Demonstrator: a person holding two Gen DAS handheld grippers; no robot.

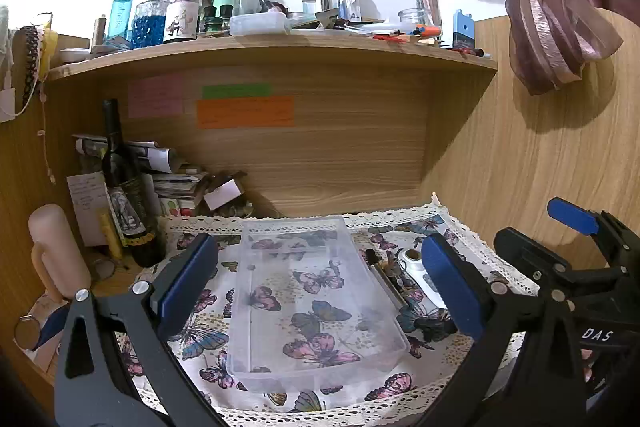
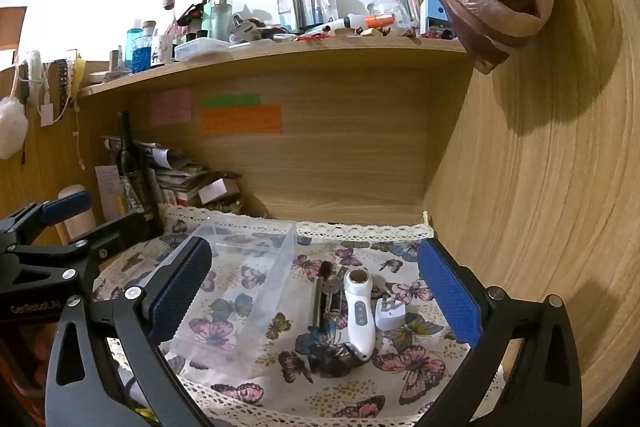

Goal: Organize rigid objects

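A clear plastic box [image 1: 312,299] lies empty on the butterfly cloth [image 1: 208,307], also in the right wrist view [image 2: 244,287]. Right of it lie a white handheld device [image 2: 359,311], a white plug adapter [image 2: 390,313], a metal brush-like tool [image 2: 320,295] with keys, and a dark hair clip [image 2: 332,353]. My left gripper [image 1: 320,287] is open above the box, holding nothing. My right gripper [image 2: 316,291] is open above the small objects, holding nothing. The right gripper also shows at the right of the left wrist view [image 1: 568,267].
A dark wine bottle [image 1: 124,187], stacked papers [image 1: 168,171] and a pink bottle [image 1: 56,251] stand at the left. A cluttered shelf [image 1: 280,51] hangs overhead. A wooden wall [image 2: 540,187] closes the right side. A pink curtain [image 1: 552,7] hangs above.
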